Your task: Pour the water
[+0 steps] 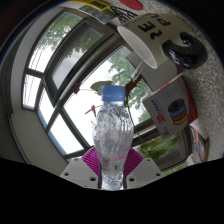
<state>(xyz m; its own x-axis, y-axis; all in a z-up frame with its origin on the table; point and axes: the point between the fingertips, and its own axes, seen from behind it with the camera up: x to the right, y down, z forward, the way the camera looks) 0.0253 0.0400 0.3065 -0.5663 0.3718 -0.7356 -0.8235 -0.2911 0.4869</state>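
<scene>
A clear plastic water bottle (pixel 112 140) with a blue cap (pixel 115 96) stands upright between my fingers, seen in the gripper view. My gripper (pixel 112 165) is shut on the bottle's lower body; both magenta pads (pixel 91 160) press against its sides. A white paper cup (pixel 145 42) with black lettering shows beyond and above the bottle's cap, tilted, its open mouth towards the bottle. The whole view is tilted, with windows behind the bottle.
Large windows (pixel 55 85) with grey frames fill the space behind, with green trees outside. A colourful box (pixel 170 105) stands to the right of the bottle. A black object (pixel 186 47) lies beside the cup.
</scene>
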